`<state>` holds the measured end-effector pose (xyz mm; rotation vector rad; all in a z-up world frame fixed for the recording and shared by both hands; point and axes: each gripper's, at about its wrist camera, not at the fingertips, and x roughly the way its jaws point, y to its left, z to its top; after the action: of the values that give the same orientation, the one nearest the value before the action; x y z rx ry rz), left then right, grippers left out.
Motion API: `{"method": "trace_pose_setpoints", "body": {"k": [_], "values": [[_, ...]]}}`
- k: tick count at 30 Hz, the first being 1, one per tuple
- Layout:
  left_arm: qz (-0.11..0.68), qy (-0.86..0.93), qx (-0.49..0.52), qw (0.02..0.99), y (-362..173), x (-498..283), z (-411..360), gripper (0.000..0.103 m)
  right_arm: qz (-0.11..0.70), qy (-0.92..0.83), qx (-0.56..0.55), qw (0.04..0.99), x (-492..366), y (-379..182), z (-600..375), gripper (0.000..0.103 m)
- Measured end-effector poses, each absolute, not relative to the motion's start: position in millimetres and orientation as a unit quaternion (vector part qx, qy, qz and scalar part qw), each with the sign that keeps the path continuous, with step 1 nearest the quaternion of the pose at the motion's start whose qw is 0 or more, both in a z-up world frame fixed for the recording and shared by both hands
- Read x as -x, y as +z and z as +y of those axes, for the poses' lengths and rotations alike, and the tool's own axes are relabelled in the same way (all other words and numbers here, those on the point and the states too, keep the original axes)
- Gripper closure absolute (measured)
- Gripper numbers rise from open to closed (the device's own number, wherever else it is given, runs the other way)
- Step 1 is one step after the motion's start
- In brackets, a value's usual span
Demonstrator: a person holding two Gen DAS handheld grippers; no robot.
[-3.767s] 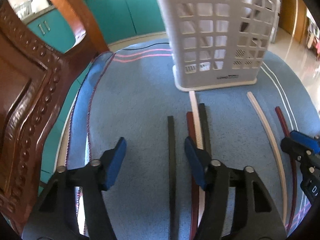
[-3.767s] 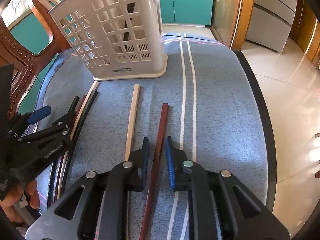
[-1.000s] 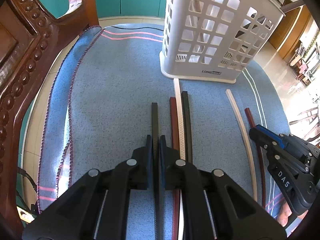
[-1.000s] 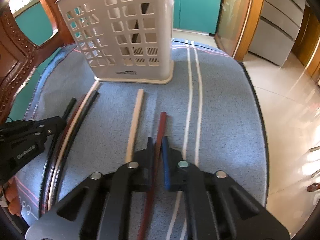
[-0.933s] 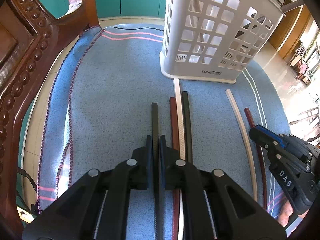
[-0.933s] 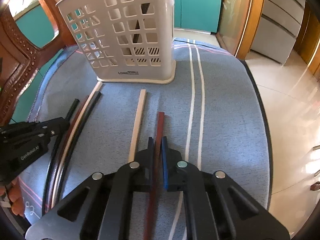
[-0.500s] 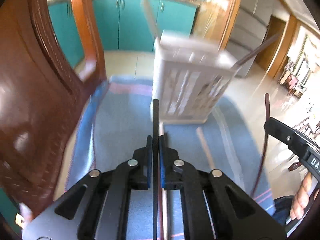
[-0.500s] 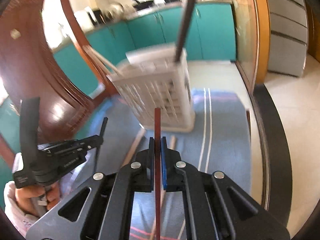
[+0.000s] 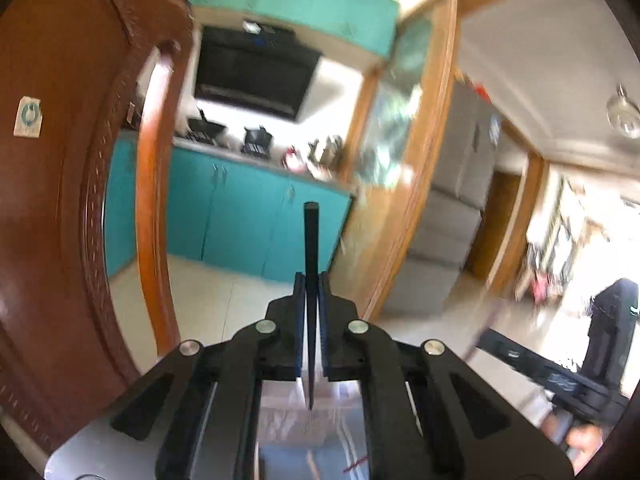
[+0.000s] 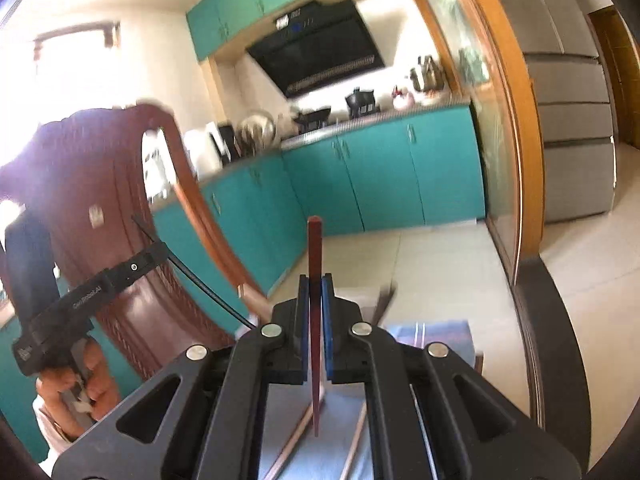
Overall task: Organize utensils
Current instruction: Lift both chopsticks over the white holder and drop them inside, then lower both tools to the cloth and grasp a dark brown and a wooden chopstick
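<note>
Left wrist view: left gripper clenched on a black chopstick, long axis upright, tip poking above the pads, lower end over a blurry pale shape that may be the basket, can't tell. Right gripper likewise pinches a dark red chopstick, upright. Both lifted off the blue cloth; two pale chopsticks lie below on it. Brown chair close on the left, a likely snag.
</note>
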<state>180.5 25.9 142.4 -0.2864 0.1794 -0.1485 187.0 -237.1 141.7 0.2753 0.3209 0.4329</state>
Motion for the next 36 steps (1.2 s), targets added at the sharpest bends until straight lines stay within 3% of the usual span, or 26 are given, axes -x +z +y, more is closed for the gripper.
{"method": "trace_pose_setpoints", "body": {"k": [7, 16, 19, 21, 23, 25, 29, 33, 36], "values": [[0.16, -0.018, 0.13, 0.978, 86, -251, 23, 0.096, 0.036, 0.141, -0.171, 0.974, -212, 146, -246, 0.096], [0.202, -0.024, 0.116, 0.972, 48, -273, 18, 0.096, 0.105, 0.118, -0.116, 0.981, -265, 83, -213, 0.096], [0.205, -0.039, 0.127, 0.97, 44, -268, 18, 0.09, 0.124, 0.112, -0.105, 0.98, -267, 75, -206, 0.095], [0.192, -0.039, 0.122, 0.973, 48, -261, 17, 0.085, 0.115, 0.107, -0.096, 0.983, -261, 75, -205, 0.087], [0.17, -0.036, 0.114, 0.978, 52, -248, 17, 0.077, 0.099, 0.101, -0.094, 0.985, -249, 79, -206, 0.07], [0.149, -0.033, 0.103, 0.983, 54, -231, 18, 0.074, 0.066, 0.097, -0.096, 0.988, -228, 89, -215, 0.062], [0.126, -0.032, 0.105, 0.986, 50, -207, 27, 0.074, 0.006, 0.106, -0.103, 0.989, -185, 99, -232, 0.059], [0.189, -0.049, 0.106, 0.975, 21, -204, 32, 0.074, 0.001, 0.161, -0.087, 0.983, -157, 80, -235, 0.059], [0.338, -0.058, 0.084, 0.936, -31, -235, 22, 0.074, 0.115, 0.138, -0.002, 0.984, -176, 37, -211, 0.059]]}}
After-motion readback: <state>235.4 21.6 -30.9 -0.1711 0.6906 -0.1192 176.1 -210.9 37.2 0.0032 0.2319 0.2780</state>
